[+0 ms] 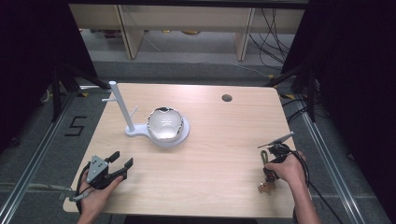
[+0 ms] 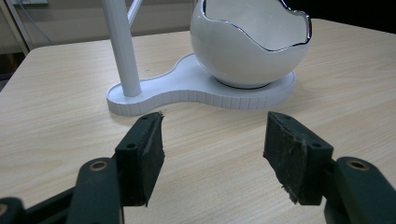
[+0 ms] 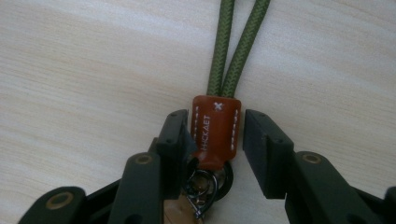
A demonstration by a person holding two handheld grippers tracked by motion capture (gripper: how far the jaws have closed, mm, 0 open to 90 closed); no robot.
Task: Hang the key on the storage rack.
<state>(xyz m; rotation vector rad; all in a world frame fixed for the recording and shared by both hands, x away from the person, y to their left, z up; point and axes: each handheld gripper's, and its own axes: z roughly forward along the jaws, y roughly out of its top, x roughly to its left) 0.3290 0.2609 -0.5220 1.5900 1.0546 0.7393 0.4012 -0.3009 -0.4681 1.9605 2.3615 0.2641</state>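
- Left gripper (image 1: pixel 122 163): lower left of the high view, held in the person's left hand (image 1: pixel 95 196) over the wooden table (image 1: pixel 224 135). In the left gripper view its jaws stand wide apart, released, with bare tabletop between the pads (image 2: pixel 148 154).
- Right gripper (image 1: pixel 267 179): lower right of the high view, held in the right hand (image 1: pixel 289 169).
- Keychain lanyard: in the right gripper view its brown leather tab (image 3: pixel 215 130) lies on the table between the jaws. The left pad touches or nearly touches the tab; a narrow gap shows at the right pad. The jaws are not clenched on it.
- Two olive-green cords (image 3: pixel 233 46) run from the tab to the top edge of that view. A metal clip (image 3: pixel 201 193) lies below the tab at the bottom centre.
- White egg-shaped bowl (image 1: pixel 164 123) with a silver jagged rim: centre of the high view, seated on a white base (image 2: pixel 196 91).
- White post (image 1: pixel 121 105) with pegs: stands upright on the base's left end, just beside the bowl.
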